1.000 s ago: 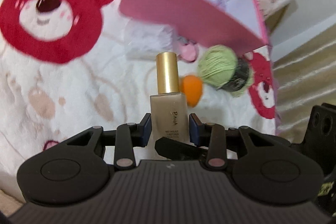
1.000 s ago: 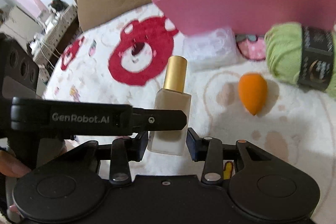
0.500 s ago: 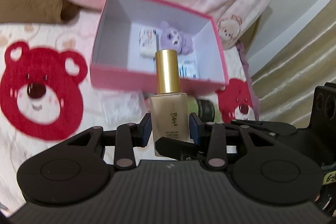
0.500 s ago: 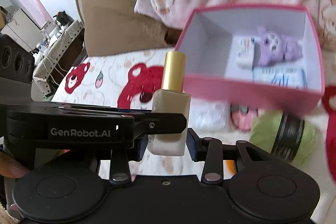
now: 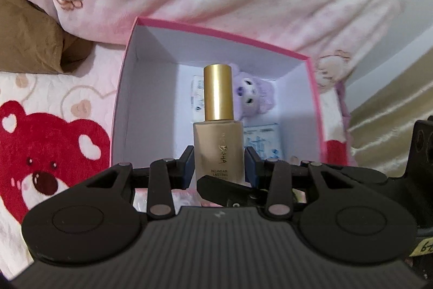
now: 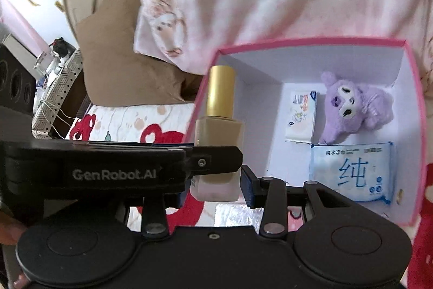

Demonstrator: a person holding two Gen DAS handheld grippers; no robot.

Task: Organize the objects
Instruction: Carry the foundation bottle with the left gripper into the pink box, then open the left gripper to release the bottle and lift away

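- Both grippers are clamped on the same foundation bottle (image 5: 219, 151): my left gripper (image 5: 219, 167) pinches the frosted body from its sides, my right gripper (image 6: 216, 180) does the same lower down.
- Bottle is upright, gold cap (image 6: 220, 91) on top, held in the air at the near-left part of the pink box (image 5: 119, 104), not yet set down.
- Box already holds a purple plush (image 6: 351, 107), a small tissue pack (image 6: 300, 115) and a wet-wipes pack (image 6: 351, 172), all on the right half. Left half of the floor looks free, so I'd aim there.
- To do it well: clear the near wall, lower straight down, keep the bottle vertical, let go with one gripper before the other so it doesn't get twisted. Tall and narrow, so likely to tip; laying it flat may be safer.
- Hard to see: bottle base is hidden behind my left finger (image 6: 213, 159) in the right view, so I can't judge clearance over the rim.
- Near wall of the box is blocked by gripper bodies in both views.
- Label partly covered; only "NO WEAR LASTING" is readable.
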